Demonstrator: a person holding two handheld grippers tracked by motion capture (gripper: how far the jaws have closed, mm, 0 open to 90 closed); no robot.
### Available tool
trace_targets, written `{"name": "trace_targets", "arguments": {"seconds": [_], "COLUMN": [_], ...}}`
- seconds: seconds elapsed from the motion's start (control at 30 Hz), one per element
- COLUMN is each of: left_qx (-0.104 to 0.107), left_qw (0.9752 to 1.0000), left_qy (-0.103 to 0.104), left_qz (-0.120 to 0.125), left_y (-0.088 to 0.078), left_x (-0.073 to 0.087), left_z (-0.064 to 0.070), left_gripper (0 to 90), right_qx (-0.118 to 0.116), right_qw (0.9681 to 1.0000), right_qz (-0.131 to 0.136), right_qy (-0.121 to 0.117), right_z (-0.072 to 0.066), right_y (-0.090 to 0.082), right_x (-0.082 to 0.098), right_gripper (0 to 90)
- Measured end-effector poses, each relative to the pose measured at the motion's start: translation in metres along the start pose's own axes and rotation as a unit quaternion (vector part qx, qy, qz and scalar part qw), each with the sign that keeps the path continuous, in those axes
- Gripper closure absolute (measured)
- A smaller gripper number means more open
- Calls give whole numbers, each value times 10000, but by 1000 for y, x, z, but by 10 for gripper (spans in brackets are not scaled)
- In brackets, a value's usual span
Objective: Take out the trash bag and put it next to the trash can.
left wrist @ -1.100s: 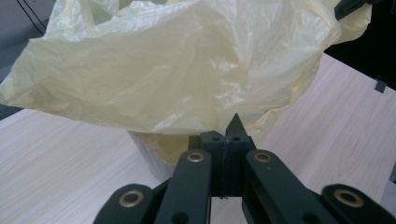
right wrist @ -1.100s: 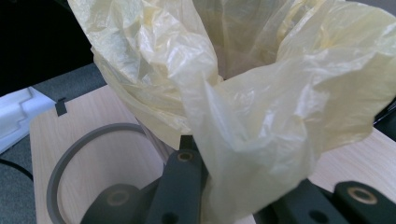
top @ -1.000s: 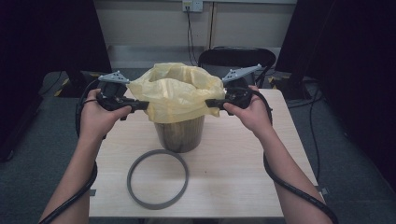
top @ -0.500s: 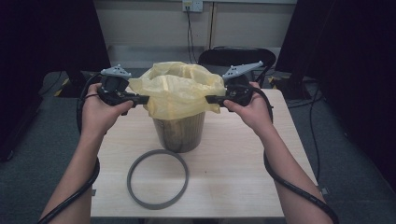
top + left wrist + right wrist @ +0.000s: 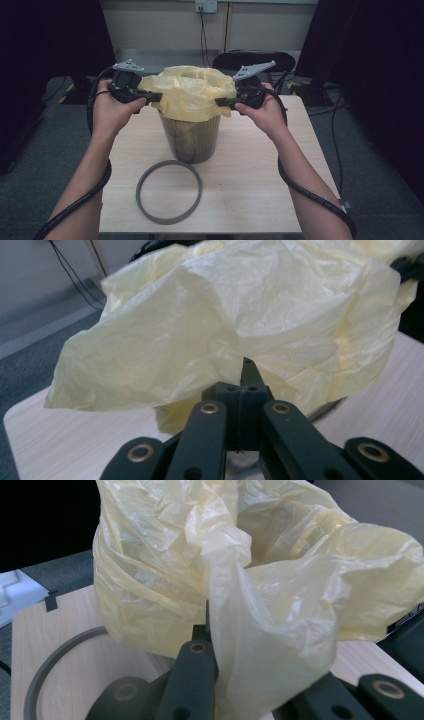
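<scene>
On the pale wooden tabletop (image 5: 250,190), the left tool (image 5: 150,96) and right tool (image 5: 221,103) each clamp opposite edges of the crumpled yellow plastic bag (image 5: 192,92) lining the dark round metal bin (image 5: 192,140) at centre, with a grey flat ring (image 5: 169,191) lying nearer, left.

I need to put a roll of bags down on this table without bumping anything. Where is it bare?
Bare table lies right of the grey ring, up to the right forearm, and beyond the bin toward the right edge. Crowded: around the bin, where both grippers hold the yellow bag.
</scene>
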State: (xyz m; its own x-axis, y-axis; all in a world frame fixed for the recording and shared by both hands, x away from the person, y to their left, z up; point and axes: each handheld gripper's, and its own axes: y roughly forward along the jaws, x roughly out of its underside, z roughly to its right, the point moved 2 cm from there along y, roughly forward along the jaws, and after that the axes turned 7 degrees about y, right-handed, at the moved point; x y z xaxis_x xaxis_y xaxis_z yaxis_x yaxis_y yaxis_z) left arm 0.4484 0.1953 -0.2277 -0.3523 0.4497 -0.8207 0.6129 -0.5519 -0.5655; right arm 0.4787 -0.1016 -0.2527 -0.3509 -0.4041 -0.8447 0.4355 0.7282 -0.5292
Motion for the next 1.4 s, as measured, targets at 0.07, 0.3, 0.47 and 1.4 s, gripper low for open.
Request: {"name": "trace_targets", "arguments": {"seconds": [0.07, 0.3, 0.47, 1.4], "left_qx": [14, 86, 84, 423], "left_qw": [10000, 9999, 9998, 9978], "left_qy": [38, 61, 150, 472], "left_qz": [5, 8, -64, -194], "left_y": [3, 15, 23, 61], "left_x": [-3, -10, -14, -25], "left_z": [0, 3, 6, 18], "left_gripper": [900, 900, 900, 900], "right_qx": [18, -5, 9, -242], "right_qw": [10000, 9998, 9996, 9988], "right_qz": [-8, -68, -81, -36], "right_qy": [-46, -165, -277, -415], "right_z": [0, -2, -3, -22], "right_y": [1, 6, 9, 61], "right_x": [-2, -6, -10, -21], "right_gripper": [844, 847, 846, 373]}}
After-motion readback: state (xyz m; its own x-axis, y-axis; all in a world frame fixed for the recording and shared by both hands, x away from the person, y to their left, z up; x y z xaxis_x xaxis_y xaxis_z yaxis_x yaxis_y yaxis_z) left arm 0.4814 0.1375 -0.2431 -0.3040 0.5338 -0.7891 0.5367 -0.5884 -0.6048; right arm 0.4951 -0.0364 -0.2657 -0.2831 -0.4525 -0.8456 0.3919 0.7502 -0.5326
